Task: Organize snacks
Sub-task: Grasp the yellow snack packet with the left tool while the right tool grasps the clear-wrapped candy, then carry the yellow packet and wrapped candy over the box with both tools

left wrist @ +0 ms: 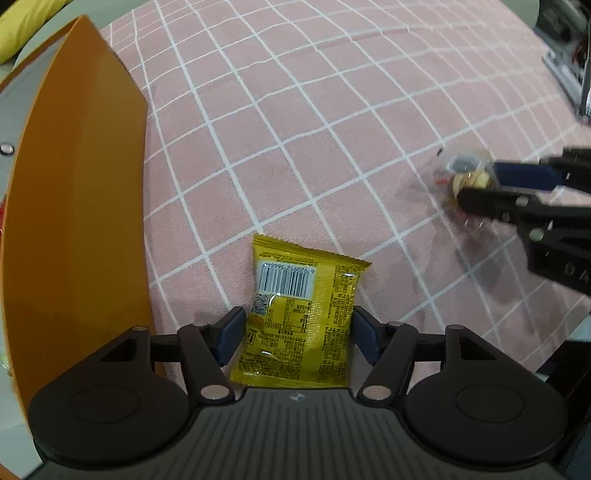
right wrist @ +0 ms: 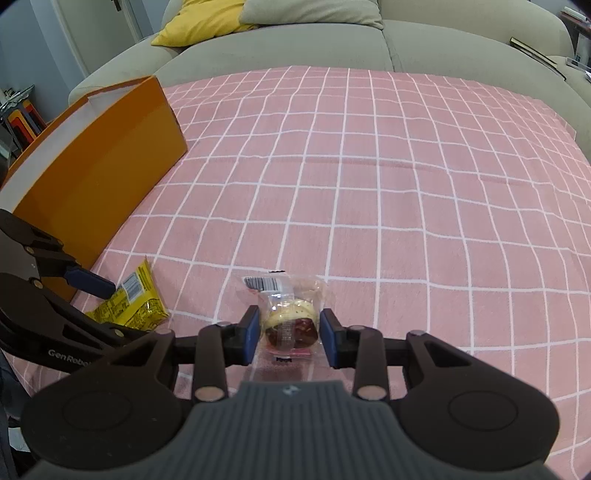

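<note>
A yellow snack packet (left wrist: 299, 314) lies barcode-up on the pink checked cloth, between the open fingers of my left gripper (left wrist: 297, 330); the blue pads stand at its two sides, contact unclear. It also shows in the right wrist view (right wrist: 129, 301). A clear-wrapped round pastry (right wrist: 290, 319) sits between the blue pads of my right gripper (right wrist: 290, 332), which are close to its wrapper; it also shows in the left wrist view (left wrist: 469, 179). An orange box (right wrist: 107, 166) stands open at the left; its wall (left wrist: 81, 206) is beside my left gripper.
The pink checked cloth (right wrist: 406, 192) covers the surface. A grey sofa (right wrist: 295, 48) with a yellow cushion (right wrist: 203, 22) stands behind it. Shelving with objects (left wrist: 569, 55) is at the far right of the left wrist view.
</note>
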A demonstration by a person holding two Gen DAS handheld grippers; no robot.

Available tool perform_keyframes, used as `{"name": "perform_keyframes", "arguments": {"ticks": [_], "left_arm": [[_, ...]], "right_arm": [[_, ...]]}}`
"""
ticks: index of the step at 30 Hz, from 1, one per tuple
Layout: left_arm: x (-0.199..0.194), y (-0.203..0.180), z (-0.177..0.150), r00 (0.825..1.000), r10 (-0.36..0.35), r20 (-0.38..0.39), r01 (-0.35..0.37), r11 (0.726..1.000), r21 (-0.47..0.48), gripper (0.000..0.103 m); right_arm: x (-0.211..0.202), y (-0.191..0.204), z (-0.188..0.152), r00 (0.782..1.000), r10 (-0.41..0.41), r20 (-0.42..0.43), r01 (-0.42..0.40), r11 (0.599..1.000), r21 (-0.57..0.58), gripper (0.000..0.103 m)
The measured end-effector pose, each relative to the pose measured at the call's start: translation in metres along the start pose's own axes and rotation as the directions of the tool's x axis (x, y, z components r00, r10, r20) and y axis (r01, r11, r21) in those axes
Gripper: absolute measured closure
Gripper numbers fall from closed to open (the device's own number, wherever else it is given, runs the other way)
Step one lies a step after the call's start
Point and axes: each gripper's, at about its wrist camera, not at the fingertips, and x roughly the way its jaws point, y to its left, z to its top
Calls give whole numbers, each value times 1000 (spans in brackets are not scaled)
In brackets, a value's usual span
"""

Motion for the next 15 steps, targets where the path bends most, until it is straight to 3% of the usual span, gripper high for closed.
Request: {"name": "perform_keyframes", "arguments": {"ticks": [3, 10, 15], "left_arm": [[0, 3, 0, 1000, -13, 20, 13, 1000, -11, 43], [-12, -4, -9, 998, -11, 59, 17, 996, -89, 44], [-43, 2, -14, 990, -33, 136, 54, 987, -151, 44]], "right_arm": [[3, 0, 0, 1000, -2, -7, 2, 1000, 3, 71], [4, 2, 1, 1000, -7, -7, 7, 1000, -5, 71], [-8, 6, 5, 1000, -7, 20, 7, 1000, -19, 71]]}}
